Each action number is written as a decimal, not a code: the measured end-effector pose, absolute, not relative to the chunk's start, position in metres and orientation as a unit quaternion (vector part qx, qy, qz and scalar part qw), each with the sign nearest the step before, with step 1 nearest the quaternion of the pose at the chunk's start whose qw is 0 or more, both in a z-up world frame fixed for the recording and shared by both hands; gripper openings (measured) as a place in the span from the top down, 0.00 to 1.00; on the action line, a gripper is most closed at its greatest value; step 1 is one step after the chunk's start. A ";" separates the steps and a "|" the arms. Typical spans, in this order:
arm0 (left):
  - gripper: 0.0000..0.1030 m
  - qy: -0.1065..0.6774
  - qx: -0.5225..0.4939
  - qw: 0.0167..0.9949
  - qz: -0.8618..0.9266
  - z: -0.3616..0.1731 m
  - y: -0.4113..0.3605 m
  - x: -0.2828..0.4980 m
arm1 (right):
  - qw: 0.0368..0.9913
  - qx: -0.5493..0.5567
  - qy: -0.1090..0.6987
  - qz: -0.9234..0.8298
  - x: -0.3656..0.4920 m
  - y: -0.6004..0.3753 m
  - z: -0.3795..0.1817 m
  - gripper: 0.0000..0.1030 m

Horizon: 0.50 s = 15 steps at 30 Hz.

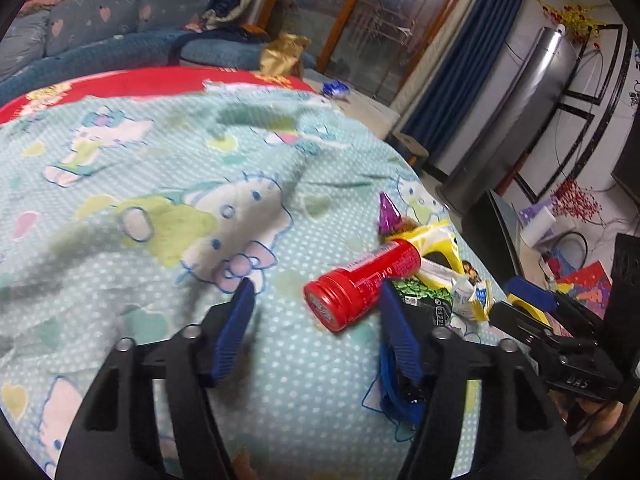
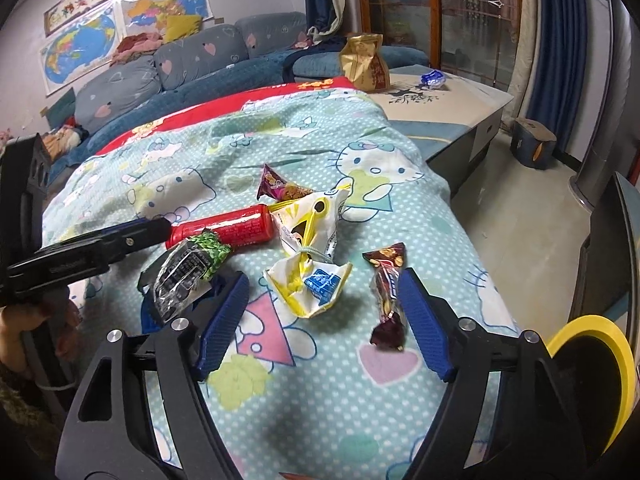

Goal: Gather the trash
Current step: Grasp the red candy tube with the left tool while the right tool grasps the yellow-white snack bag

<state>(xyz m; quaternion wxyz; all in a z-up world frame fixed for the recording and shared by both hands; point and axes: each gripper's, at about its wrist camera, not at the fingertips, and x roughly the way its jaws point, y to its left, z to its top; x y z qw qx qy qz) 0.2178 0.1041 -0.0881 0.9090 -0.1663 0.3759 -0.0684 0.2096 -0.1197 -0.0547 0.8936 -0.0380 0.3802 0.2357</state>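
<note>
1. Trash lies in a loose cluster on the Hello Kitty blanket (image 2: 360,400): a red can (image 2: 224,226) on its side, a green-and-clear wrapper (image 2: 188,276), a crumpled white-yellow-blue wrapper (image 2: 308,284), a white-and-yellow packet (image 2: 312,220), a purple foil wrapper (image 2: 280,188) and a dark candy wrapper (image 2: 388,292).

2. The right gripper (image 2: 326,316) is spread with nothing pinched. The crumpled wrapper sits just ahead between its fingers, slightly left of centre, and the dark candy wrapper lies just beside the inside of its right finger, long axis running roughly along the finger.

3. The left gripper (image 1: 316,320) is also parted and grips nothing. The red can (image 1: 360,286) lies ahead and right of centre, its lid end toward the gripper and its long axis slanting up and right, away from it. The green-and-clear wrapper (image 1: 424,296) sits against the far side of its right finger.

4. Judging by this, the right hand is nearer the two wrappers and the left hand nearer the can; the can's axis lies roughly along the left fingers' line, so closing across its width looks workable.

5. A yellow-rimmed container (image 2: 592,376), possibly the bin, shows at the right edge.
</note>
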 end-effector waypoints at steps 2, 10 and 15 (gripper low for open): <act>0.48 0.386 -0.167 0.904 -0.077 -0.093 0.103 0.224 | 0.892 -0.039 0.383 0.238 0.213 -0.117 -0.057 0.37; 0.47 0.402 -0.204 0.885 -0.114 -0.107 0.105 0.244 | 0.883 -0.039 0.397 0.245 0.225 -0.108 -0.065 0.50; 0.44 0.399 -0.232 0.878 -0.129 -0.114 0.110 0.251 | 0.879 -0.039 0.404 0.252 0.227 -0.104 -0.070 0.56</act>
